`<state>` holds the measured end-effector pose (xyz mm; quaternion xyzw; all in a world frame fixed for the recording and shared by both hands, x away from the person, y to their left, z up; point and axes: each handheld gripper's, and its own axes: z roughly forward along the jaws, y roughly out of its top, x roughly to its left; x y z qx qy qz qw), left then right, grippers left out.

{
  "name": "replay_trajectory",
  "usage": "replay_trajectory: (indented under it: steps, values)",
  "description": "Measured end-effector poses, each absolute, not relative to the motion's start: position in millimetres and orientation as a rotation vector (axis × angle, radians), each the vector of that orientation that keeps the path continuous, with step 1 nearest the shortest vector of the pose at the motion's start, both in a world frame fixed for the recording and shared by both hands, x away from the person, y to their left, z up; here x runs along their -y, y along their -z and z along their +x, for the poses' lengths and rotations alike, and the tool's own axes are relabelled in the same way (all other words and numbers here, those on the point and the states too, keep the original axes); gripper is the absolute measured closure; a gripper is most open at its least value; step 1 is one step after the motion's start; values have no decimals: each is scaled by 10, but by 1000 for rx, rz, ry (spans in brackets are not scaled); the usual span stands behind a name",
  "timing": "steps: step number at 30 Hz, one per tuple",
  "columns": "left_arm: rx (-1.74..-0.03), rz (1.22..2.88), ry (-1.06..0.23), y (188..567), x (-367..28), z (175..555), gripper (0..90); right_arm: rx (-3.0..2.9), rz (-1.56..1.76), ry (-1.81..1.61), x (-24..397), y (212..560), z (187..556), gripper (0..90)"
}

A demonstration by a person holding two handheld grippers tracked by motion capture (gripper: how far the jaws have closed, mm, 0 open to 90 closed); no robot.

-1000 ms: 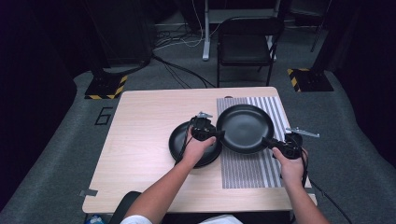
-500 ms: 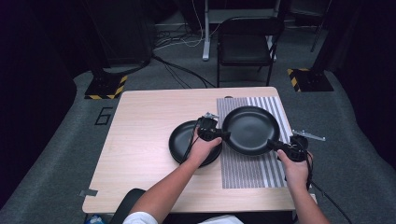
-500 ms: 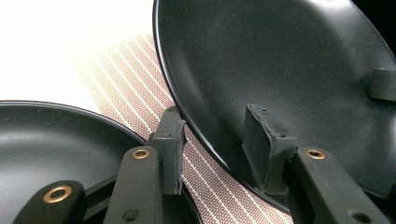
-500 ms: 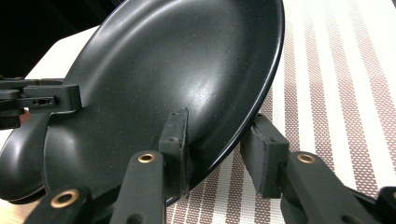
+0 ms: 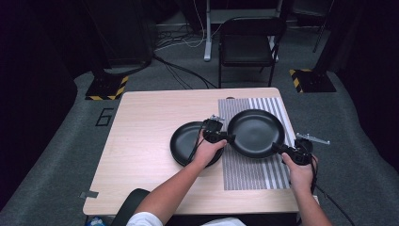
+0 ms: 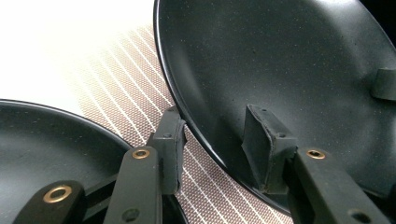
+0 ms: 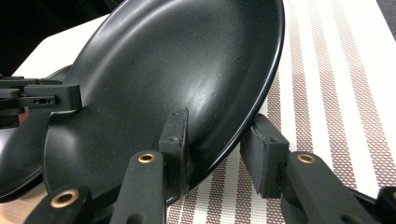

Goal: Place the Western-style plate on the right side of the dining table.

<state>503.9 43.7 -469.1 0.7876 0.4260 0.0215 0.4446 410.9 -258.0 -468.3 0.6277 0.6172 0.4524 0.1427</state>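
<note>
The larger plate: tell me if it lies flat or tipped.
Tipped. The larger plate slants above the striped mat in both gripper views, its rim straddled by each claw.

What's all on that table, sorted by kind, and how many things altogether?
Black plates: 2, a larger plate and a smaller plate
Striped mats: 1, the mat
Hand-held grippers: 2, the left hand-held gripper and the right hand-held gripper
Total: 5

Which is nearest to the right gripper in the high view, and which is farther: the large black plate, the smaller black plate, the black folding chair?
From the right gripper:
1. The large black plate, over the striped mat; the jaws straddle its near-right rim.
2. The smaller black plate, to the left on the bare wood, beyond the large one.
3. The black folding chair, on the floor past the table's far edge.
</note>
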Motion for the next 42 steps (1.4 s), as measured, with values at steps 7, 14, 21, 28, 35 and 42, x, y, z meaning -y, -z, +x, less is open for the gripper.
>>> replay_trajectory:
  steps: [7,14,21,28,35,42]
  values:
    - [-1058,1962,-44,4741,-389,5067,587,-1773,1818,-1298,2623,4730,4106,625]
    - [-1068,1969,-37,4780,-378,5095,587,-1775,1830,-1291,2627,4765,4127,625]
    - [-1078,1976,-30,4815,-377,5124,587,-1781,1834,-1286,2628,4803,4162,626]
    - [-1096,1978,-19,4861,-369,5156,587,-1790,1840,-1278,2630,4840,4198,626]
    - [-1108,1990,-12,4903,-375,5189,587,-1798,1842,-1271,2618,4885,4233,626]
    - [-1115,1994,-15,4918,-355,5214,588,-1793,1856,-1273,2627,4916,4260,626]
